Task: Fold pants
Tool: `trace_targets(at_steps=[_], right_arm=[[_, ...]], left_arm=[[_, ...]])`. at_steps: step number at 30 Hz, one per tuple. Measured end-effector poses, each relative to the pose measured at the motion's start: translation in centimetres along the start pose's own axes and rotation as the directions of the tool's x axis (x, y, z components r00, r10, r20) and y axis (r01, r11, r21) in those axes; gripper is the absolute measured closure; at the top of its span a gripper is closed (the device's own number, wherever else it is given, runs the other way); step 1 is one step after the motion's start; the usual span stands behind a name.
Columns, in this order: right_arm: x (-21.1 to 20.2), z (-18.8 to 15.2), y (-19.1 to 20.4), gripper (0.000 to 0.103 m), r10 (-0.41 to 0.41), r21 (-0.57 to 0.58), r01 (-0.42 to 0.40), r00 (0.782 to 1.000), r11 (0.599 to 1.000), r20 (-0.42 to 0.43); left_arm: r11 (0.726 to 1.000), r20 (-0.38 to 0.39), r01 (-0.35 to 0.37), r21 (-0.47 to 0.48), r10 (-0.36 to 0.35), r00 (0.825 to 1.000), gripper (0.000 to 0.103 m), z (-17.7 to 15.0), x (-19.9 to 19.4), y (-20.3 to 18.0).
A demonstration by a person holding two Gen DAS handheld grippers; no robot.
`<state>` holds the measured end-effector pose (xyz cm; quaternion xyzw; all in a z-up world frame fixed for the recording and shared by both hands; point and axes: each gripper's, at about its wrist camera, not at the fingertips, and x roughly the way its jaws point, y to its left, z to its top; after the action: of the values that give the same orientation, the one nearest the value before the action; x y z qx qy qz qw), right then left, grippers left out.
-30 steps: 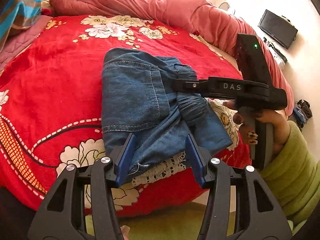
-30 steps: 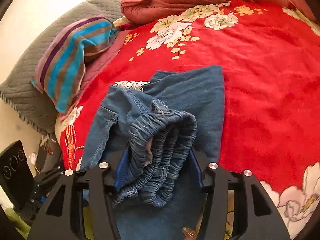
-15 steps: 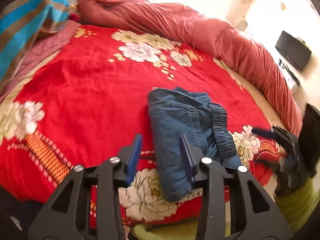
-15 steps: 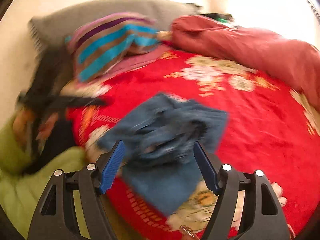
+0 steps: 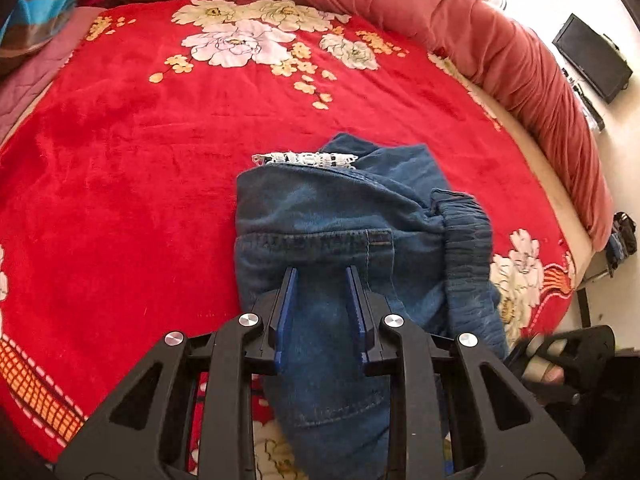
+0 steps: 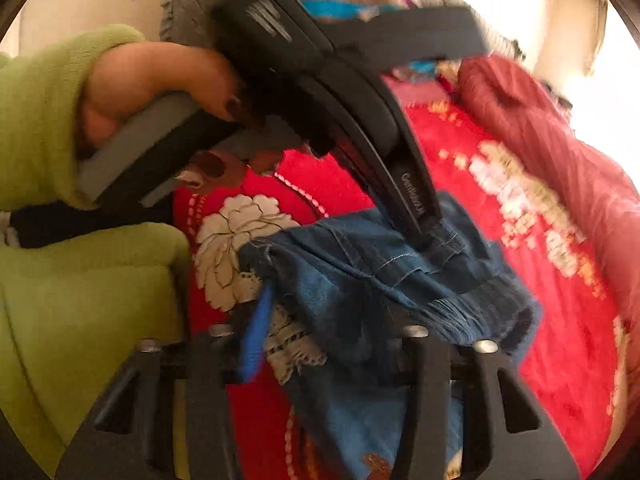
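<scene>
The folded denim pants [image 5: 344, 240] lie on the red floral bed [image 5: 120, 184], long axis running away from the left gripper [image 5: 320, 300], whose jaws have been closing on the near fold. The right gripper [image 6: 320, 344] (blurred) seems clenched on denim.

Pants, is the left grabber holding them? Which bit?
Yes, it looks so: the left gripper, whose jaws have just been closing, pinches the pants at their near folded end, below the pocket seam.

I see bright daylight from upper right, glare there, my left view sharp, right view motion-blurred, fisheye edges curved and dark
</scene>
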<state>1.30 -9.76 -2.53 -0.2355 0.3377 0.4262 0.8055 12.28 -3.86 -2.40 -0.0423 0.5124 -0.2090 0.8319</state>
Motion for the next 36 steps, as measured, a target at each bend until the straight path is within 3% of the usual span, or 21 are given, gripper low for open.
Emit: trace_targets(at_steps=[4, 9, 12, 16, 18, 24, 28, 31, 33, 36], right_arm=[[-2.4, -0.7, 1.2, 0.098, 0.069, -0.065, -0.068, 0.997, 0.996, 0.020], [-0.3, -3.5, 1.6, 0.098, 0.040, -0.053, -0.043, 0.998, 0.998, -0.057], [-0.2, -4.0, 0.9, 0.096, 0.076, 0.043, -0.075, 0.997, 0.996, -0.020], [-2.6, -3.9, 1.0, 0.083, 0.079, 0.063, -0.080, 0.997, 0.995, 0.017], [-4.4, -3.7, 0.7, 0.080, 0.078, 0.091, -0.083, 0.995, 0.992, 0.057], [-8.2, -2.6, -1.6, 0.079, -0.012, 0.226, -0.031, 0.982, 0.974, 0.188], [-6.4, -1.3, -3.6, 0.079, -0.073, 0.317, 0.027, 0.988, 0.948, 0.134], [-3.8, -1.3, -4.2, 0.079, -0.115, 0.330, 0.102, 0.993, 0.938, 0.021], [-2.2, -1.9, -4.6, 0.079, -0.177, 0.327, 0.190, 0.982, 0.926, -0.069], [-2.1, -3.2, -5.0, 0.080, -0.158, 0.379, 0.165, 0.986, 0.911, -0.049]], left_arm=[[1.000, 0.002, 0.004, -0.002, -0.004, 1.000, 0.086, 0.1, 0.4, 0.3], [1.000, 0.015, 0.022, -0.011, -0.021, 1.000, 0.086, 0.1, 0.6, 0.4], [1.000, 0.029, 0.026, -0.017, -0.026, 0.999, 0.086, -0.1, 0.5, 0.5], [0.999, 0.076, 0.031, -0.024, -0.029, 0.997, 0.086, -0.4, -0.9, 0.5], [1.000, 0.116, 0.001, -0.013, 0.001, 0.993, 0.086, -1.1, -2.2, 0.4], [0.998, 0.180, -0.056, 0.014, 0.053, 0.982, 0.086, -4.7, -5.3, 0.0], [0.996, 0.147, -0.065, 0.053, 0.056, 0.988, 0.086, -7.1, -5.0, -1.4], [0.986, 0.124, -0.124, 0.113, 0.110, 0.986, 0.086, -8.7, -4.0, -2.9], [0.984, 0.123, -0.131, 0.121, 0.116, 0.986, 0.086, -8.8, -3.8, -3.0], [0.988, 0.116, -0.114, 0.104, 0.102, 0.988, 0.084, -8.7, -3.6, -2.5]])
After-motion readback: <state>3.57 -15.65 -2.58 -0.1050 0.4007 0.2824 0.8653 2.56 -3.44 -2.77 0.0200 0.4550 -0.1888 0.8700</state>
